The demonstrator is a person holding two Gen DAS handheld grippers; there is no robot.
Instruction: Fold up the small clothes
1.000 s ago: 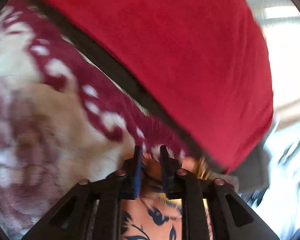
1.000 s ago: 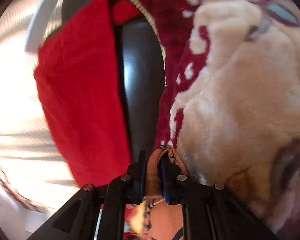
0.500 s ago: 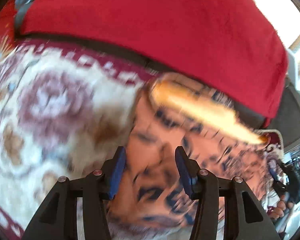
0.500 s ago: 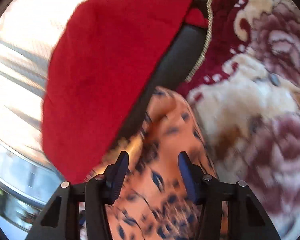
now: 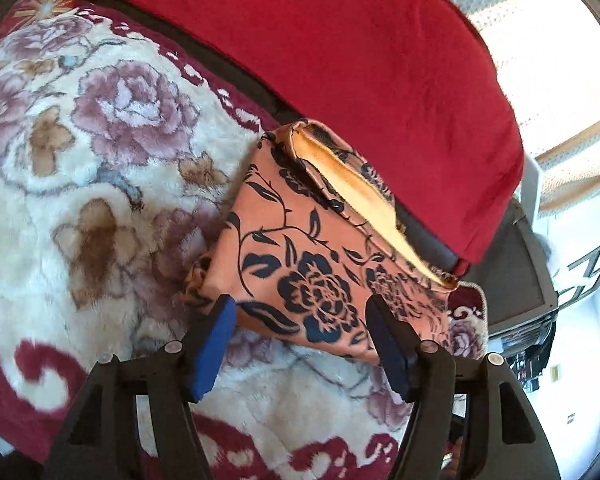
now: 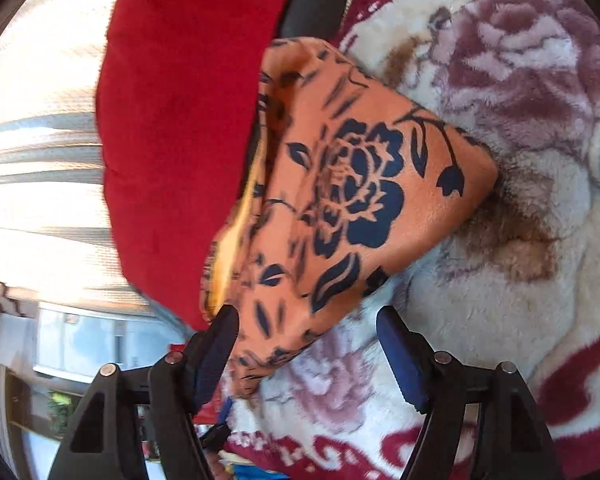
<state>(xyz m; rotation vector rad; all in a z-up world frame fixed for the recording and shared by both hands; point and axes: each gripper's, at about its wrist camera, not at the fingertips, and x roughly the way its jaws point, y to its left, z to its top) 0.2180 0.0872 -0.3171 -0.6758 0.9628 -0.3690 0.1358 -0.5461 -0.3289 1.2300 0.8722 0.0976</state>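
Observation:
An orange garment with dark blue flowers lies folded on the fluffy floral blanket, its far edge against the red cloth. It also shows in the right wrist view. My left gripper is open and empty, just short of the garment's near edge. My right gripper is open and empty, with its left finger beside the garment's near corner.
A red cloth is draped over a dark seat back behind the garment, and shows in the right wrist view. The blanket has a dark red patterned border. Bright curtains hang beyond.
Both grippers were shut on the garment's edge one second ago. They have opened, let it go and drawn back. The garment now lies folded on the blanket.

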